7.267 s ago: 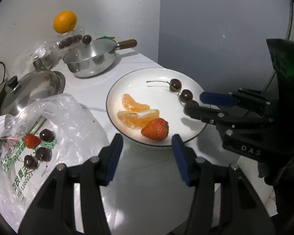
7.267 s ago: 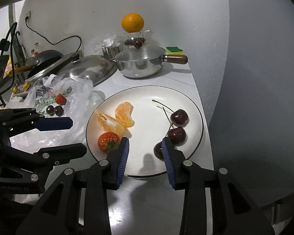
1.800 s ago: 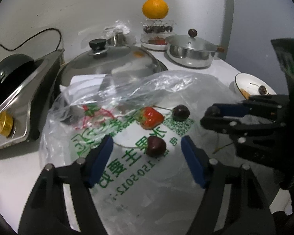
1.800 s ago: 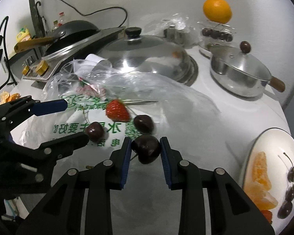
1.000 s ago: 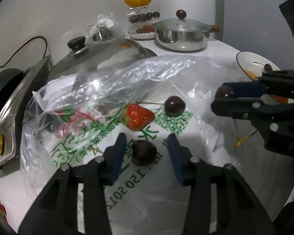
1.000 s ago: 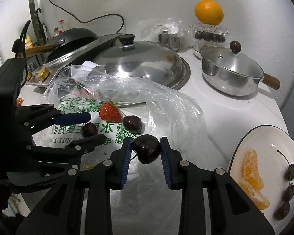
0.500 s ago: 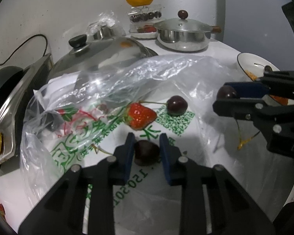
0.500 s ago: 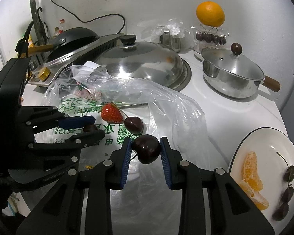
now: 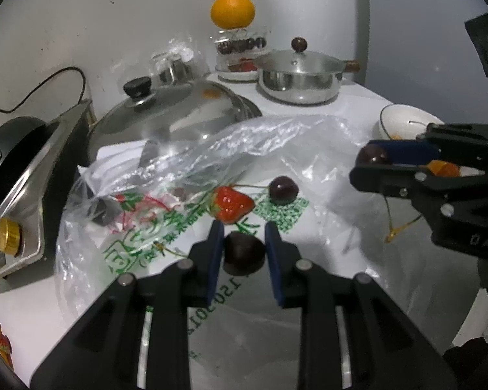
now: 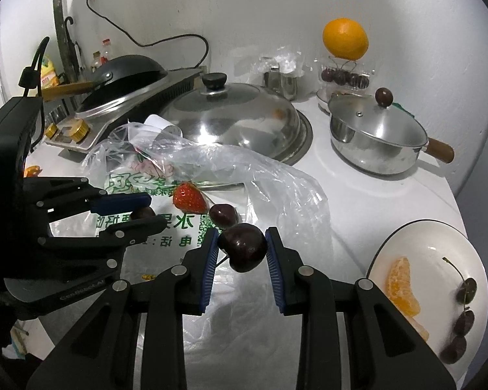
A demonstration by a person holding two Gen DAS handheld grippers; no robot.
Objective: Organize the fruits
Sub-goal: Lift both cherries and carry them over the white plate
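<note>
My left gripper (image 9: 244, 243) is shut on a dark cherry (image 9: 243, 253) that rests on the clear plastic bag (image 9: 192, 227). Just beyond it on the bag lie a red strawberry (image 9: 231, 202) and another cherry (image 9: 283, 189). My right gripper (image 10: 242, 245) is shut on a second dark cherry (image 10: 243, 246), held above the bag with its stem hanging down. In the left wrist view that right gripper (image 9: 372, 162) shows at the right. The white plate (image 10: 439, 243) at the right holds orange segments (image 10: 401, 281) and three cherries (image 10: 464, 321).
A large domed steel lid (image 10: 231, 117) lies behind the bag, a lidded steel pan (image 10: 377, 136) with a wooden handle to its right. A whole orange (image 10: 345, 39) sits on a clear box of cherries at the wall. A stove (image 10: 123, 97) with a black wok stands at the left.
The left gripper's jaws closed from wide open onto the cherry on the bag. The right gripper kept still with its cherry.
</note>
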